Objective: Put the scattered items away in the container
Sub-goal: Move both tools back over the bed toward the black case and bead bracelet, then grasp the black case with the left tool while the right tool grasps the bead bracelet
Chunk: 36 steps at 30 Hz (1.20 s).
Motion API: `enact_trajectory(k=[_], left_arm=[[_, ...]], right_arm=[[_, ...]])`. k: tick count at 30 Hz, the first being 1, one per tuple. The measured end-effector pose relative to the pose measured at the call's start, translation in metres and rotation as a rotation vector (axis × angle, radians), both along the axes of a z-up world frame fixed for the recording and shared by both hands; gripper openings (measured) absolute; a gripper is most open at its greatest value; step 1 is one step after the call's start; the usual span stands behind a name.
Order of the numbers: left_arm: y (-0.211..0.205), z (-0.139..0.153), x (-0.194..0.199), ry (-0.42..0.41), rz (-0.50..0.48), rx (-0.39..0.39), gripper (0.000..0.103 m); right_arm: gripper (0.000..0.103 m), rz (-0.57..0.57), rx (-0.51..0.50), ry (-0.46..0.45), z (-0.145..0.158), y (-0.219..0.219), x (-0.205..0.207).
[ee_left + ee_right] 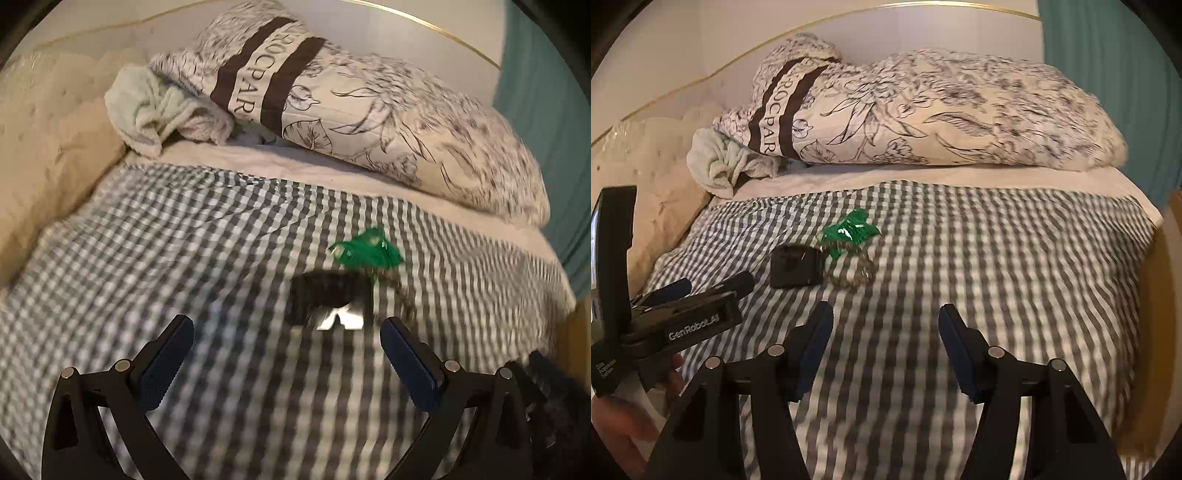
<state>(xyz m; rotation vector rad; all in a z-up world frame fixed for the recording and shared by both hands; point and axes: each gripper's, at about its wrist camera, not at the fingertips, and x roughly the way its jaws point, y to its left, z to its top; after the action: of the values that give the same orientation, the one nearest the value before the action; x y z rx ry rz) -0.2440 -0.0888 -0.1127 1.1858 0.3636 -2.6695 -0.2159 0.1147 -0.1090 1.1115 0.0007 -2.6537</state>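
On the grey-and-white checked bedcover (997,258) lie a crumpled green item (851,230), a small black box (796,269) and, just right of the box, a pale ring-shaped item (855,275). My right gripper (885,312) is open and empty, and hovers over the cover below and to the right of these things. My left gripper (713,284), held in a hand (624,424), points at the black box from the left. In the left wrist view the left gripper (286,326) is open, with the blurred black box (328,299) just beyond its tips and the green item (365,251) behind the box.
A floral pillow (942,118) and a crumpled pale green towel (720,162) lie at the head of the bed. A cream padded headboard (661,173) runs along the left. A teal curtain (1115,74) hangs at the right, beyond the bed's wooden edge (1167,295).
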Motion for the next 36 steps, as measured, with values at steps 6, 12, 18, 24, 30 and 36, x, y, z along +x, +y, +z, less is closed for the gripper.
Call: enact_trajectory(k=[6,12,18,24,30,36], left_arm=[[0.009,-0.020,-0.037,-0.026,-0.026,0.013,0.103],[0.008,-0.048,-0.069,-0.092,-0.023,-0.016,0.103],[-0.036,-0.052,-0.059,-0.138,0.125,-0.042,0.103],[-0.038,-0.073,-0.060,-0.172,0.035,-0.076,0.103],[-0.034,-0.071,-0.054,-0.089,0.028,-0.110,0.074],[-0.035,-0.061,-0.038,-0.084,0.006,-0.128,0.074]], right_arm=[[0.058,0.017,0.018,-0.044,-0.029,-0.012,-0.039],[0.058,0.011,0.027,-0.080,-0.050,-0.014,-0.057],[0.058,0.047,0.041,-0.088,-0.057,-0.019,-0.069],[0.060,0.084,0.044,-0.111,-0.067,-0.047,-0.099],[0.051,0.076,0.096,-0.135,-0.086,-0.062,-0.107],[0.012,0.156,0.184,-0.099,-0.076,-0.064,-0.071]])
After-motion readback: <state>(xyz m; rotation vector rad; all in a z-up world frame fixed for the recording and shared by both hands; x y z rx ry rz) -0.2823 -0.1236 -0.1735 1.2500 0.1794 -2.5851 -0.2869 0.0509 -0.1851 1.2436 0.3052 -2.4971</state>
